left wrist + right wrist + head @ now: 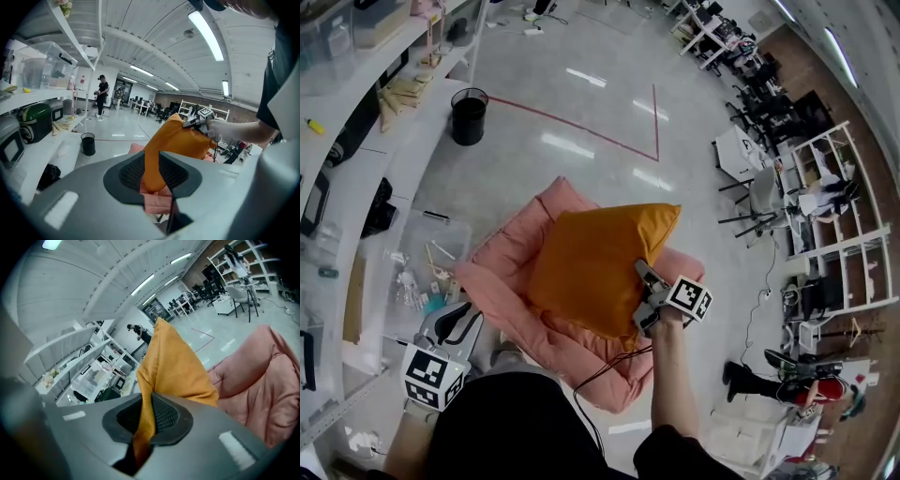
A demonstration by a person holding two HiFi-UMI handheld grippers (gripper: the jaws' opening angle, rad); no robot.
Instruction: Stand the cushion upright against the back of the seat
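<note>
Cushion [595,267] tight in right gripper [643,298], forearm [670,375] outstretched; left gripper [455,323] wide, low.

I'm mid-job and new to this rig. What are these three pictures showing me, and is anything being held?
No robot arm: a person works with two handheld grippers, each with two jaws. One picture looks down from a camera on the person's head; the other two ride on the grippers. A pink padded seat stands on the floor, an orange cushion over it. The right gripper is shut on the cushion's edge. The left gripper is open and empty; the cushion only shows beyond its jaws.
</note>
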